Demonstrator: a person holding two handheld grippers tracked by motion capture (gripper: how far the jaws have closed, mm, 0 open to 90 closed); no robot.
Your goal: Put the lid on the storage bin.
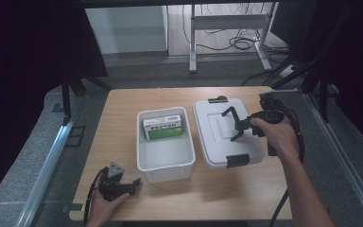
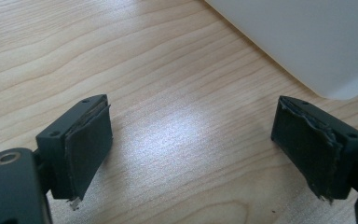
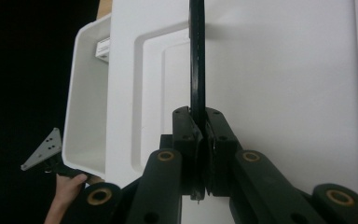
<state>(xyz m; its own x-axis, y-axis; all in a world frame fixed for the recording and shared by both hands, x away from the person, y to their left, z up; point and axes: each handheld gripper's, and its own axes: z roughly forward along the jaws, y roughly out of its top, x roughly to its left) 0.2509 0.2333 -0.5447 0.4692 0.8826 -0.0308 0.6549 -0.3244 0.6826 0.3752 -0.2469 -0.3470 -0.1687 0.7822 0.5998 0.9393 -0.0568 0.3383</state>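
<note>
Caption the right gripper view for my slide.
Right hand-held gripper shut on the black handle of the white lid.

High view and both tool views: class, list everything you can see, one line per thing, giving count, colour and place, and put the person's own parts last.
Table: one, light wood, under everything.
Open bin: one, white, middle of the table.
Box: one, green and white, inside the bin at its far end.
Lid: one, white with black latches, right of the bin.
Handle: one, black, on the lid, raised and pinched by the right tool.
Desk frame: one, white, on the floor beyond the table.
Cables: several, black, on the floor under that frame.
Left tool: one, black, near left of the table, jaws wide apart, holding nothing.
Right tool: one, black, over the lid.
Hands: two, left, right.
</note>
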